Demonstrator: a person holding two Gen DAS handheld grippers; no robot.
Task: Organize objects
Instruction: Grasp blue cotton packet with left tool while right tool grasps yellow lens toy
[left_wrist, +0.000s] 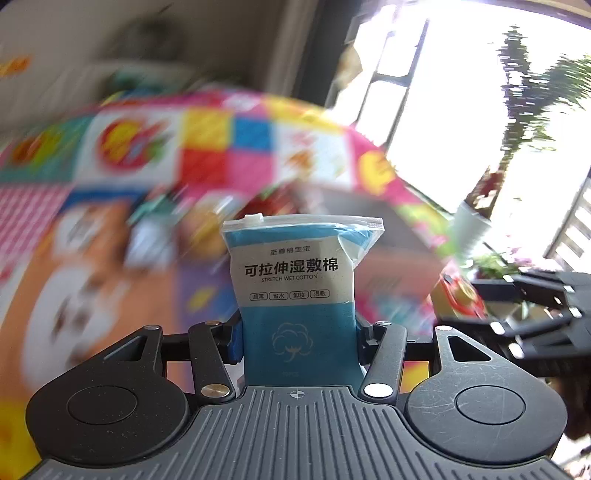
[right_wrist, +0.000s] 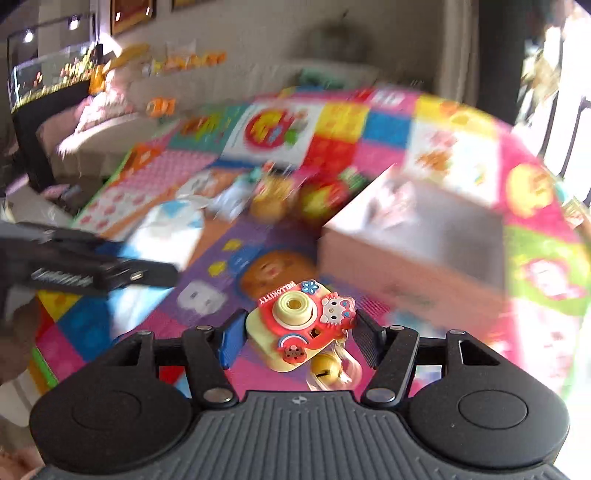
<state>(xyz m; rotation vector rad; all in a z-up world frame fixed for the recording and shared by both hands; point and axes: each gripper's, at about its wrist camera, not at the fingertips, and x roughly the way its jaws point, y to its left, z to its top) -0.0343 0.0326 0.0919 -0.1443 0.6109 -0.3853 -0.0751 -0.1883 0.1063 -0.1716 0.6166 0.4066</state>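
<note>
Left hand-held gripper: fingers closed on the lower part of a blue-and-white pack of cotton pads, printed "STRETCH WET COTTON", with a zip seal along its top edge. Pack stands upright between the fingers, raised above the colourful play mat; the blue pad of one finger presses its left side. Background in the left wrist view is motion-blurred; bright window at right. The right hand-held gripper holds a small red-and-cream toy camera marked "HELLO KITTY", with a round cream lens, a cat figure on its right side and a rainbow motif below. The toy sits tilted between the fingers, its left edge against the blue pad; contact on the right side cannot be told clearly. A gold bell hangs beneath the toy. It is held above the mat, just beside and nearer the camera than an open pink box, whose interior is blurred. Farther back on the mat lie several blurred items, among them a yellow round one and a red one; identities cannot be told. Each gripper shows at the edge of the other's view: the left one at left in the right wrist view, the right one at right in the left wrist view.
</note>
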